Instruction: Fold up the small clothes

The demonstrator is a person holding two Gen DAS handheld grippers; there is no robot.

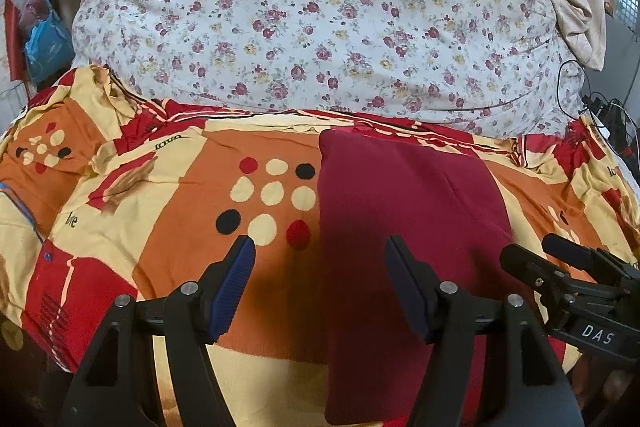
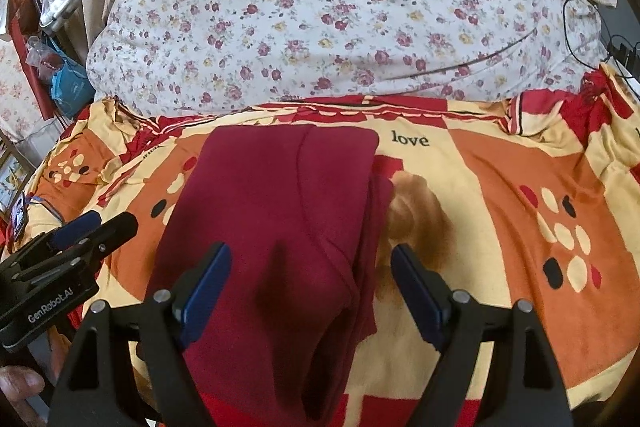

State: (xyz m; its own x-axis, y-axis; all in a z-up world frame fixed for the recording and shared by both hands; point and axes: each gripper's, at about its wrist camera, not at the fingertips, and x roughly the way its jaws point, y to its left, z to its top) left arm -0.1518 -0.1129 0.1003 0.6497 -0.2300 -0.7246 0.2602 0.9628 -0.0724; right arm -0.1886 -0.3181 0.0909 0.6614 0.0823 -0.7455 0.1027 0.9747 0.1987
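Fingers (image 2: 208,279) spread above folded maroon garment (image 2: 276,211), long axis running away from the cameras

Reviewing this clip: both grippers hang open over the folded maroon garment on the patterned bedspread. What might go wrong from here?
1. The maroon garment lies on a loose bedspread; closing fingers might pinch the bedspread too and drag it along.
2. The right gripper straddles the garment's layered right edge; it may catch only the top layer and open the fold.
3. The left gripper and the right gripper hang close together, so they might collide.
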